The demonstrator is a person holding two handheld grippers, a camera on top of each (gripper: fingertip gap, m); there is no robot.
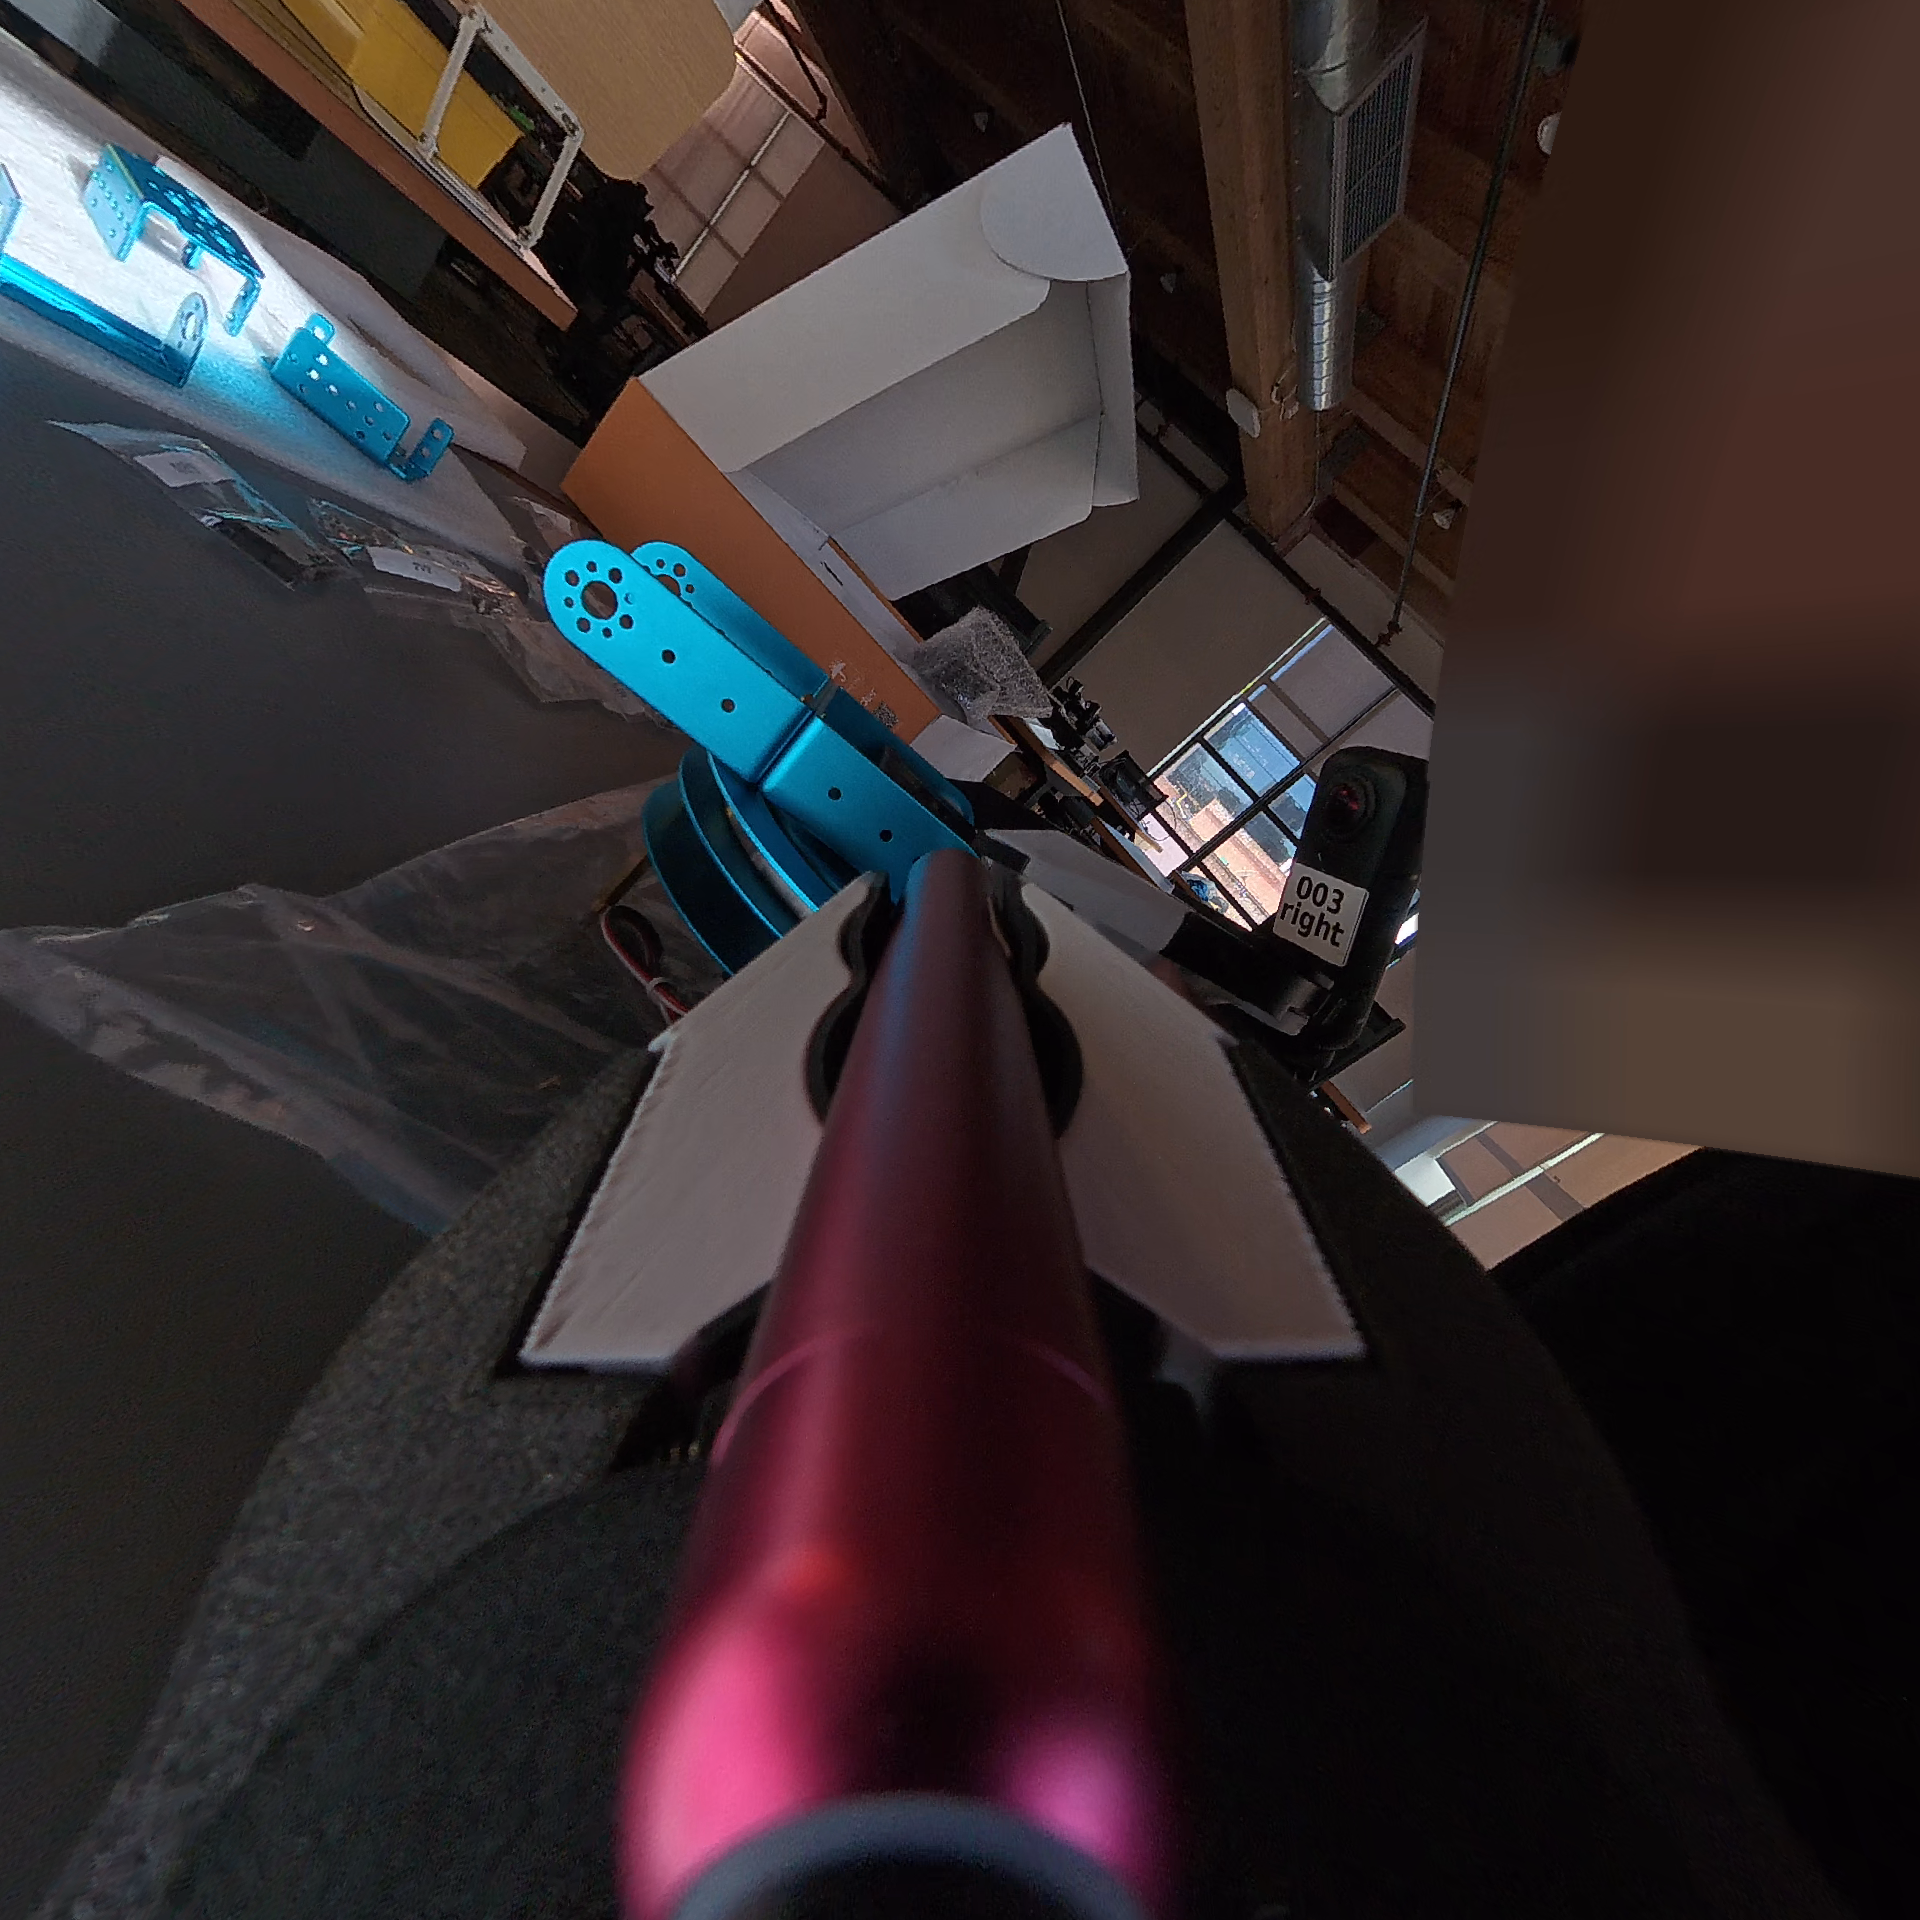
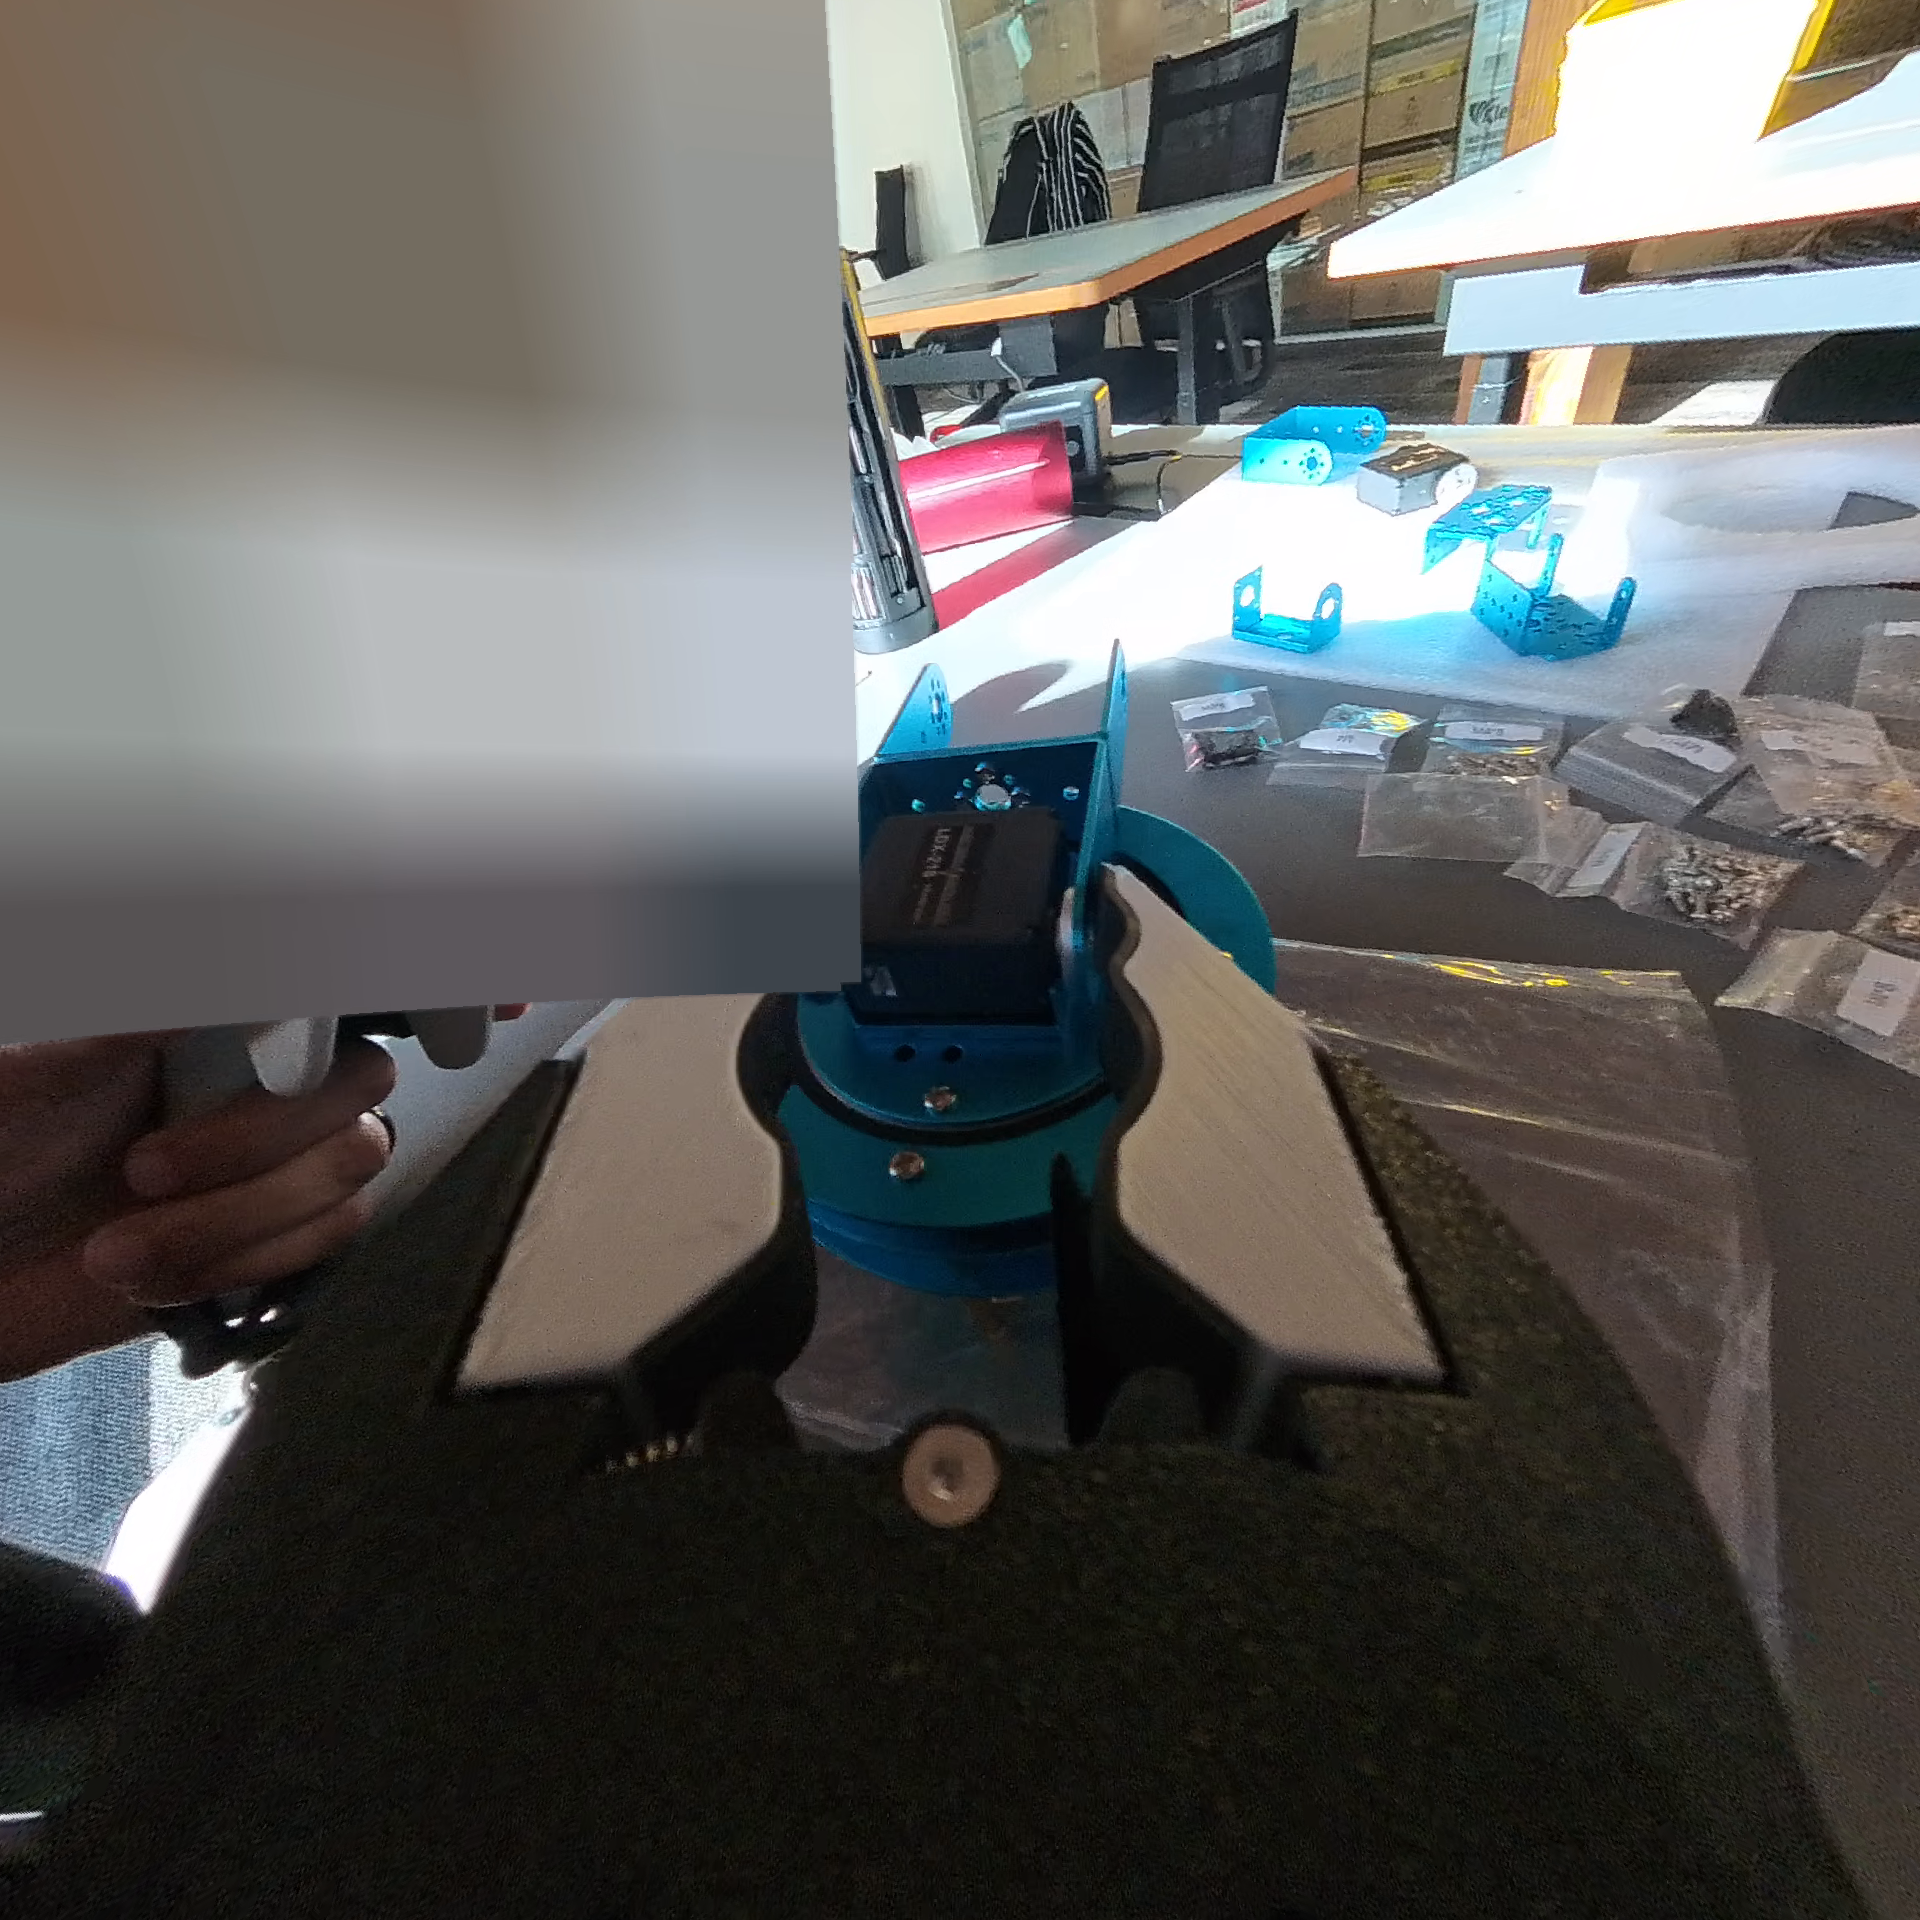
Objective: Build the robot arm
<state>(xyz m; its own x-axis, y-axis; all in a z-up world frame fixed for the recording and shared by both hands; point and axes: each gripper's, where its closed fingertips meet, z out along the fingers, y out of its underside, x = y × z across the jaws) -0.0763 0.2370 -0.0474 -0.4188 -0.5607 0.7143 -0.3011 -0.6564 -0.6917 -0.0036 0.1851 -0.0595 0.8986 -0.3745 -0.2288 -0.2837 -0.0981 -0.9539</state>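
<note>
- Left gripper (image 1: 940, 914) clamps a magenta tool (image 1: 925, 1299), tip at the blue base (image 1: 717, 862).
- Right gripper (image 2: 940, 1049) grips that base (image 2: 935, 1143), servo (image 2: 956, 914) inside its bracket (image 2: 1091, 810).
- Screw bags (image 2: 1455, 821) lie beyond, loose brackets (image 2: 1548, 613) farther.

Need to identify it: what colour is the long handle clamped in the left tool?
Magenta-red handle, clearest in the left wrist view.

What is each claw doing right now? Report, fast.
Left claw: closed on a long magenta metal tool handle.
Right claw: closed on a round blue metal base assembly carrying a black servo block.
</note>
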